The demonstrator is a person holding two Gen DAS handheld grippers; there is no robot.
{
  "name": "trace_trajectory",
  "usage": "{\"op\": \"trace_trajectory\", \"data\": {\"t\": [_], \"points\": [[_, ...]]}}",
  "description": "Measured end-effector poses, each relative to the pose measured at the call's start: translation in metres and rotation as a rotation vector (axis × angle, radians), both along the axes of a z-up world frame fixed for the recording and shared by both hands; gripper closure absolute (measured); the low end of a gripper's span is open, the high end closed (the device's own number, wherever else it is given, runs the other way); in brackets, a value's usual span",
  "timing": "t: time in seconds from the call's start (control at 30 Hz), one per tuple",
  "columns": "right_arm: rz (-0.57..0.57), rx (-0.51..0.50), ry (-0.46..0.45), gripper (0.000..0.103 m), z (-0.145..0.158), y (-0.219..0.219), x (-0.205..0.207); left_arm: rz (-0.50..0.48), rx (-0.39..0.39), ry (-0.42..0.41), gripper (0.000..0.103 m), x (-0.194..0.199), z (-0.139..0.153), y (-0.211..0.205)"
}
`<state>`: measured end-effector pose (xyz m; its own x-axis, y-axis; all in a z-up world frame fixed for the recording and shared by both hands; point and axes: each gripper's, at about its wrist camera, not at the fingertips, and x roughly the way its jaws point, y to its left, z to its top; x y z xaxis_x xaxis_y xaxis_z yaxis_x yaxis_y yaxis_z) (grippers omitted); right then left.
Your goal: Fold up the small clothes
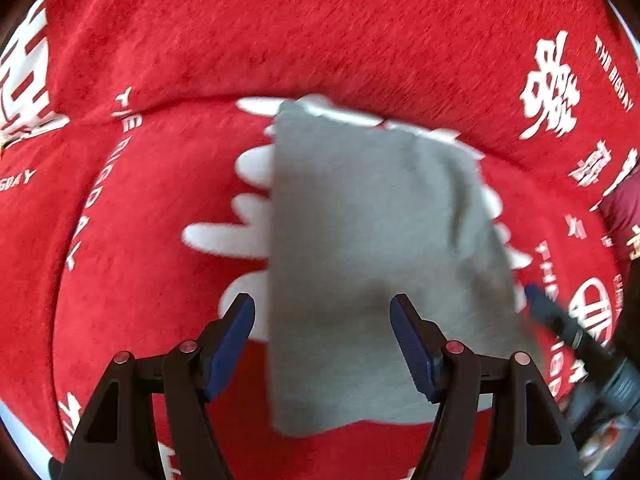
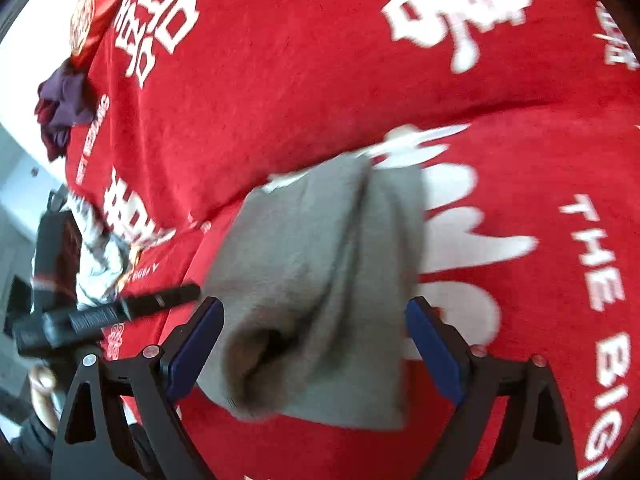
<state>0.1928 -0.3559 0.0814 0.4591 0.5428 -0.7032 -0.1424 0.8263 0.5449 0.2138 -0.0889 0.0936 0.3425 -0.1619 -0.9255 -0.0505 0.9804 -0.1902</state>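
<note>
A small grey garment (image 1: 360, 220) lies folded into a long strip on the red cover (image 1: 320, 32). My left gripper (image 1: 322, 300) hangs over its near part, open, with the cloth under the gap and neither pad pressing on it. In the right wrist view the same grey garment (image 2: 320, 248) shows a loose, puffed fold at its near end. My right gripper (image 2: 315, 304) is open around that end, its pads clear of the cloth. One finger of the right gripper (image 1: 560, 320) reaches in at the garment's right edge, and the left gripper's fingers (image 2: 160, 300) show at the left.
The red cover (image 2: 280, 80) with white print fills both views and has a ridge behind the garment. A purple and maroon bundle of clothes (image 2: 64, 100) sits at its far left edge, a pale crumpled cloth (image 2: 96, 248) below it. Another dark red piece (image 1: 624, 208) lies at the right.
</note>
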Motion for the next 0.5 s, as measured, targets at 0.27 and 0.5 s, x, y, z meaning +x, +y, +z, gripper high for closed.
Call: {"op": "trace_trajectory", "data": {"t": [0.27,0.5], "points": [[0.075,-0.111,0.120,0.040,-0.034,0.041,0.055,0.013,-0.003,-0.015,0.013,0.000,-0.029,0.004],[0.091,-0.201,0.112,0.082,-0.022,0.057,0.065,0.021,-0.076,-0.006,0.013,0.001,-0.034,0.009]]}}
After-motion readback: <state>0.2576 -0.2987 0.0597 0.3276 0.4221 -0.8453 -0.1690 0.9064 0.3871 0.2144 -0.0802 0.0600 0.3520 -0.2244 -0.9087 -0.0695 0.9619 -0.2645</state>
